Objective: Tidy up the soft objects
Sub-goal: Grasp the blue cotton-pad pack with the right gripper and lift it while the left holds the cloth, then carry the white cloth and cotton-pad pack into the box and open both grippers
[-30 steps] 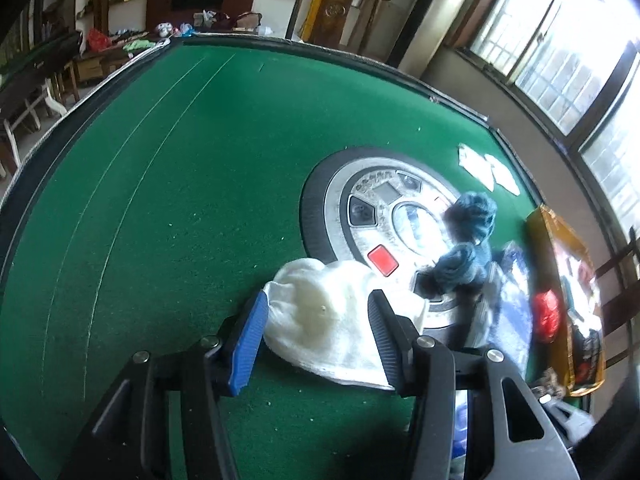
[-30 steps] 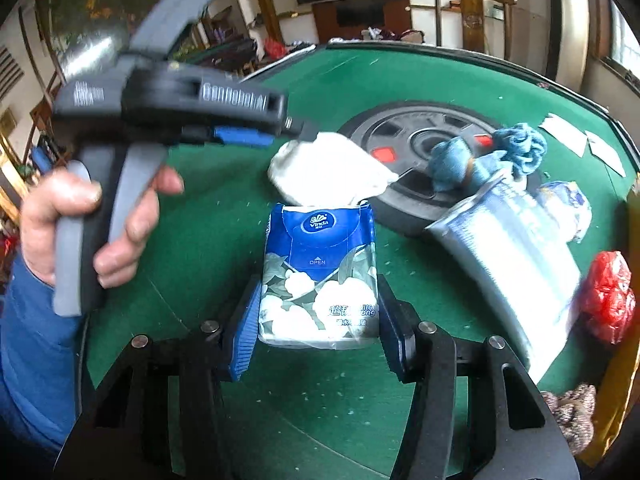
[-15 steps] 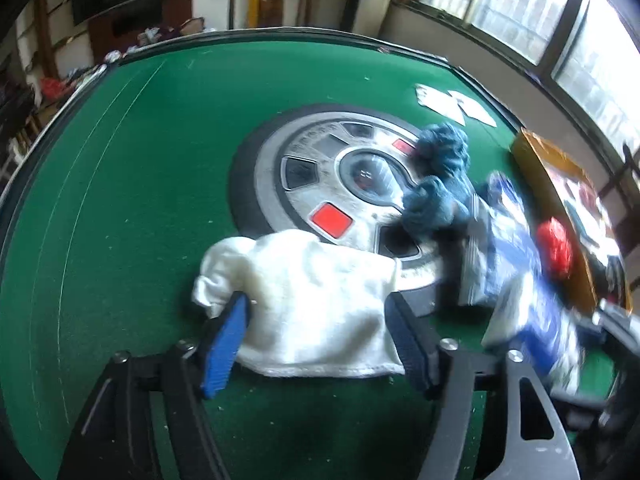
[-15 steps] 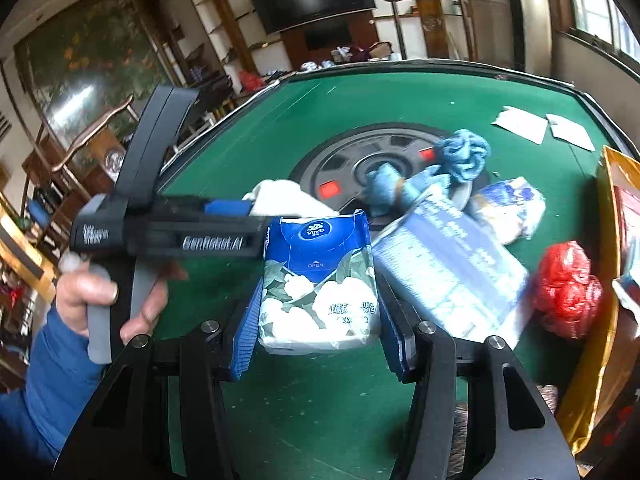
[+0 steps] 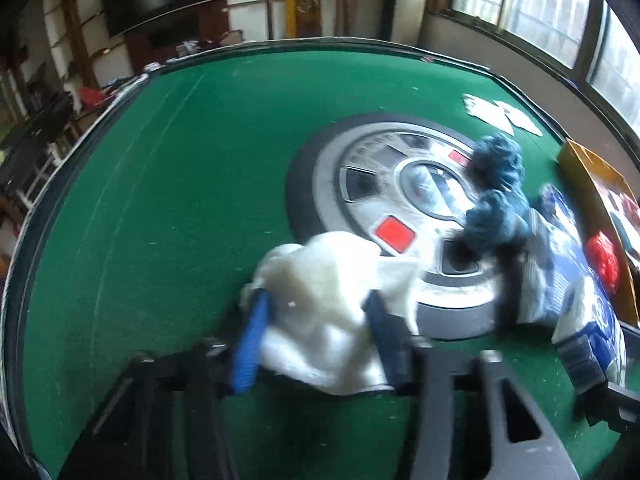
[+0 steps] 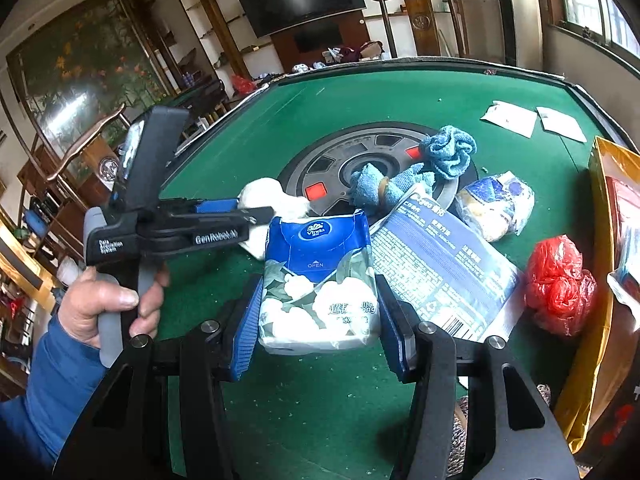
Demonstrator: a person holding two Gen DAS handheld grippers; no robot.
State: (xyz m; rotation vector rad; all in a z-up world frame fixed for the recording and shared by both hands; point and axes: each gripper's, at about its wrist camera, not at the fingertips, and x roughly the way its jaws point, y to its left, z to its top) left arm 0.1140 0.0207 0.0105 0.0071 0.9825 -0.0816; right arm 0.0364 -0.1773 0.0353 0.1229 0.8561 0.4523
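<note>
My left gripper (image 5: 316, 320) is shut on a white cloth (image 5: 320, 280), which bunches up between the fingers at the edge of the round centre panel (image 5: 360, 184); it also shows in the right wrist view (image 6: 248, 210) beside the same white cloth (image 6: 268, 196). My right gripper (image 6: 320, 312) is shut on a blue tissue pack (image 6: 320, 276) and holds it above the green table (image 6: 280, 128). Two blue cloths (image 6: 450, 150) (image 6: 380, 184) lie on the panel.
A large blue-grey packet (image 6: 444, 264), a small blue-and-white bag (image 6: 496, 204) and a red plastic bag (image 6: 560, 280) lie to the right. A yellow box (image 6: 600, 240) stands at the right edge. White papers (image 6: 508, 118) lie at the back right.
My left gripper has closed on the white cloth, which now bunches up between the fingers. My right gripper has lifted the tissue pack up and back from the table.
</note>
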